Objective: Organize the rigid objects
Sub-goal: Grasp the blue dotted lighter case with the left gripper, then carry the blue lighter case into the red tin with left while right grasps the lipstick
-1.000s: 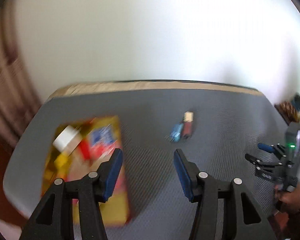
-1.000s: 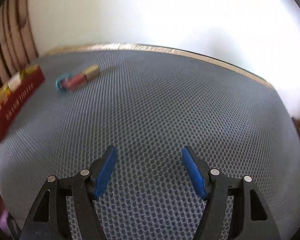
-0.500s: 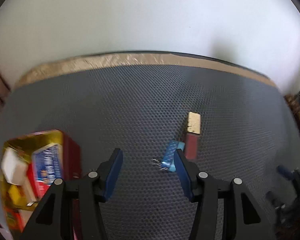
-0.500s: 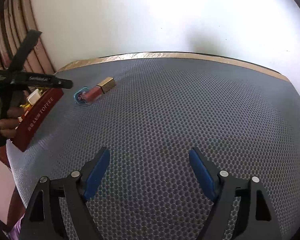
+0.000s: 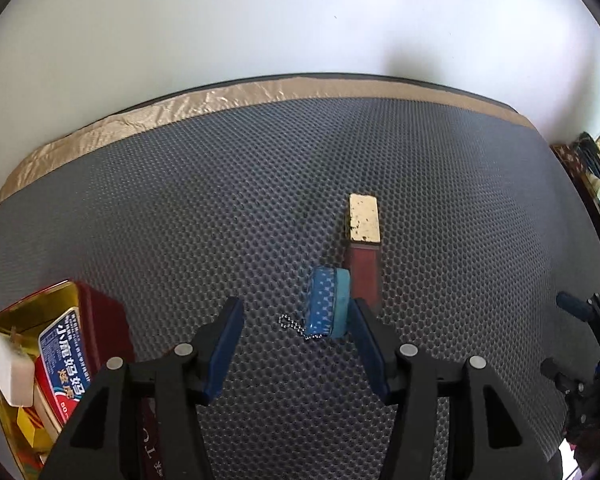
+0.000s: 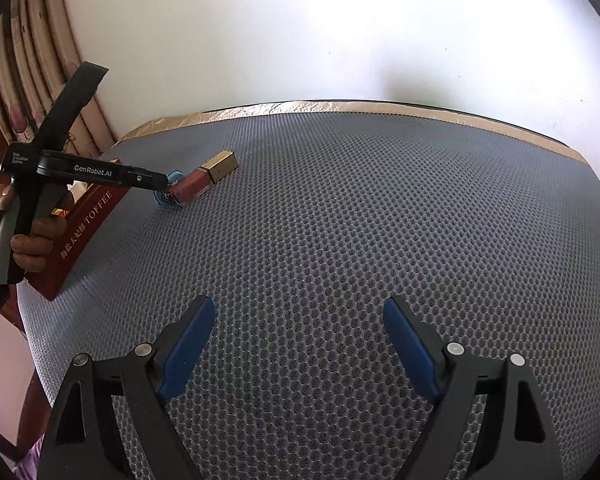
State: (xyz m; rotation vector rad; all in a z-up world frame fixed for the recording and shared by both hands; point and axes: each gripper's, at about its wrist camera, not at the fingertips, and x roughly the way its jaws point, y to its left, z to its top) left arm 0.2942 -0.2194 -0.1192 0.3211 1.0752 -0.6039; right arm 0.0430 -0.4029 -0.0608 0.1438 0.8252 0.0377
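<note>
Grey honeycomb mat: work surface, tan tape strip along its far edge.

Lipstick tube: lies flat near mid-mat. Long axis runs away from the left wrist camera; gold cap at the far end, red body nearer.

Blue keychain case: lies just beside the tube's near end on its left, touching or almost so. Long axis roughly parallel to the tube; ball chain trails at its near-left end.

Red toffee tin: at the mat's left edge, open top, holds packets.

Left gripper: jaws well apart, opening slightly; case sits by the right finger, not pinched.

Right gripper: jaws wide, just opening, nothing between them, over bare mat.
</note>
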